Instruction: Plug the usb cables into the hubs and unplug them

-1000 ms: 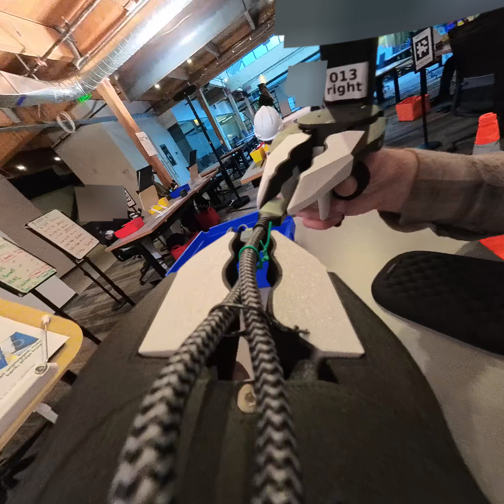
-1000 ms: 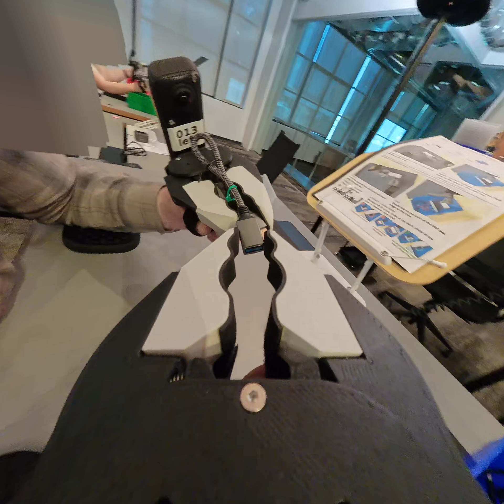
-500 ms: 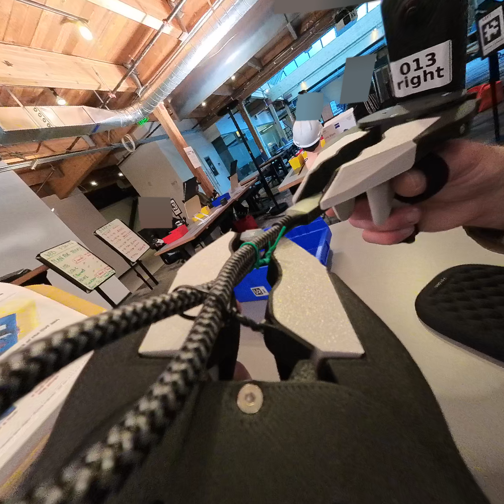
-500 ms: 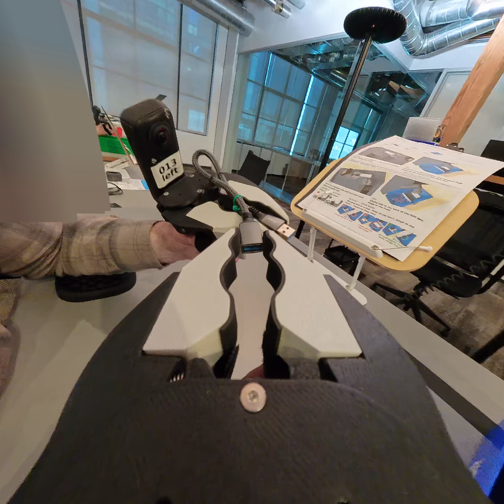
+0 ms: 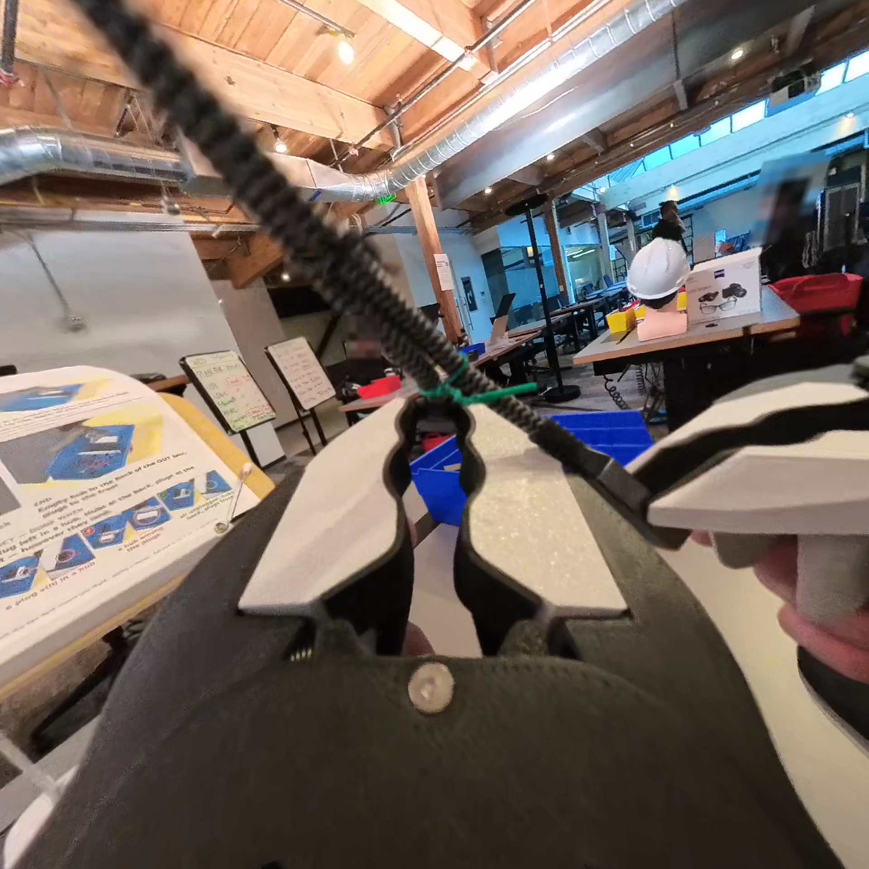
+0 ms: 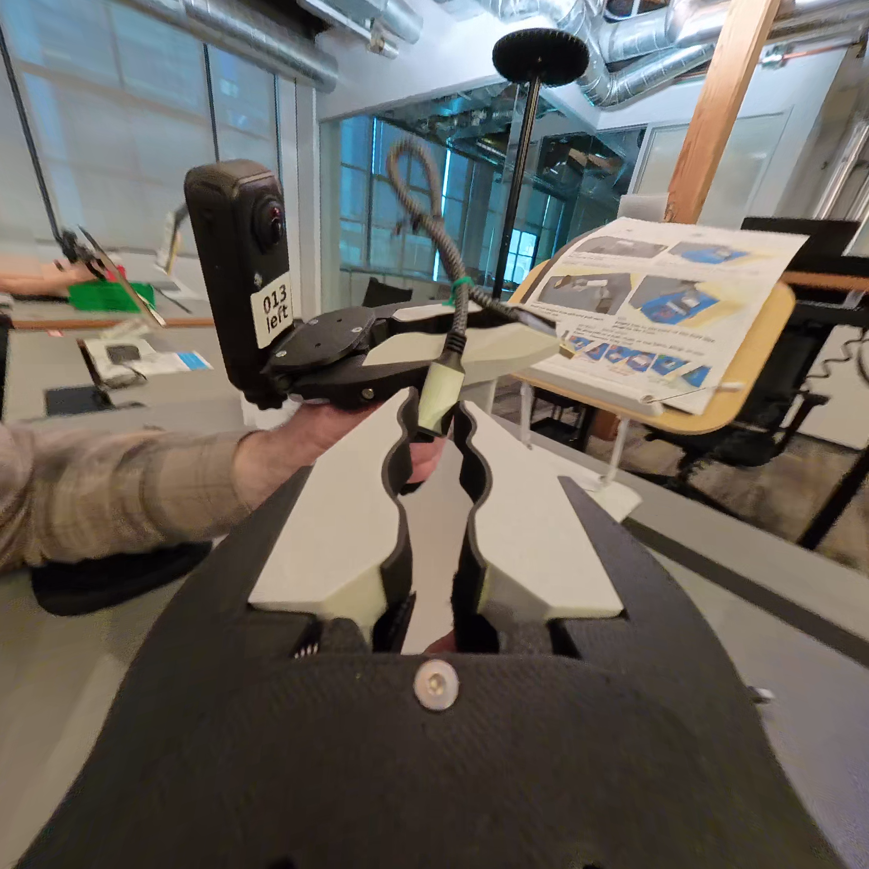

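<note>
Both grippers are closed on one braided USB cable: your right gripper pinches its pale connector; your left gripper apparently clamps it near the green tie. Beyond stands an instruction sheet.

Between our two grippers little room is left: the braided black-and-white cable arches from the left gripper to the right gripper, its loop barring the way above. To our left gripper's outer side stands the tilted yellow-edged board with printed sheets, close by. Ahead of it the open blue plastic bin sits on the pale table, whose bare top offers passage. A black padded rest lies under the left forearm.
</note>
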Demonstrator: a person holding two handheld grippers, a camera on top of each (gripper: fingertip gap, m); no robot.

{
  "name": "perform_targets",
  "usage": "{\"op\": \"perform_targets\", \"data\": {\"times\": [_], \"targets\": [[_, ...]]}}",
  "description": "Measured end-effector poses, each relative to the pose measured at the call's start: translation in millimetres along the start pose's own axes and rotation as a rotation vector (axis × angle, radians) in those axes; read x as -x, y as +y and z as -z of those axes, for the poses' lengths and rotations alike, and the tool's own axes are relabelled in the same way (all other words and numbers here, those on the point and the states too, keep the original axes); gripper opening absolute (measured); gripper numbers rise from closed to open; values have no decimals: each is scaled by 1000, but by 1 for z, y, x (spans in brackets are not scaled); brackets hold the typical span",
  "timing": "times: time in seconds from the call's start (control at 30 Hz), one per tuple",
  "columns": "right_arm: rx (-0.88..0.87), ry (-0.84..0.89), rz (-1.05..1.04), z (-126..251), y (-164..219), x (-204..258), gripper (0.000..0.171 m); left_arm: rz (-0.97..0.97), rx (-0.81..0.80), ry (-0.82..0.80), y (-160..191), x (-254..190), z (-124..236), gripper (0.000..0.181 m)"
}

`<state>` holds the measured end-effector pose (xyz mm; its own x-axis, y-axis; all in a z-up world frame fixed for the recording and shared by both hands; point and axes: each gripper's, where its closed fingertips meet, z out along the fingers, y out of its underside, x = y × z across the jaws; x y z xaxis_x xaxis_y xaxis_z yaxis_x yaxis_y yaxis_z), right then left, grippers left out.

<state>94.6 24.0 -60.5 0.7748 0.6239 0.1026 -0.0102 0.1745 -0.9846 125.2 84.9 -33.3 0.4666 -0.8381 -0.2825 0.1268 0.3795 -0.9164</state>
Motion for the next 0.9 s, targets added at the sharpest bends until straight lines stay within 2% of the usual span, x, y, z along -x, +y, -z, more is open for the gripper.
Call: {"op": "perform_targets", "data": {"times": [0.1, 0.27, 0.57, 0.63, 0.7, 0.73, 0.83, 0.9], "targets": [[3, 7, -48, -7, 2, -5, 12, 40, -4, -18, 7, 8, 0, 17], [55, 46, 105, -12, -4, -14, 14, 18, -55, 2, 0, 13, 2, 17], [1, -5, 207, -2, -44, -22, 40, -11, -175, 85, -21, 16, 13, 17], [16, 22, 307, 0, -49, -34, 39, 20, -204, 188, -30, 4, 16, 16], [18, -8, 423, 1, -52, -41, 29, 129, -221, 251, -39, 0, 19, 17], [12, 19, 541, 0, -53, -46, 23, 215, -219, 305, -43, -4, 19, 17], [43, 86, 964, -8, -50, -37, 23, 396, -217, 416, -51, -15, 21, 17], [61, 96, 1118, -17, -45, -29, 28, 486, -226, 486, -53, -25, 22, 17]]}}
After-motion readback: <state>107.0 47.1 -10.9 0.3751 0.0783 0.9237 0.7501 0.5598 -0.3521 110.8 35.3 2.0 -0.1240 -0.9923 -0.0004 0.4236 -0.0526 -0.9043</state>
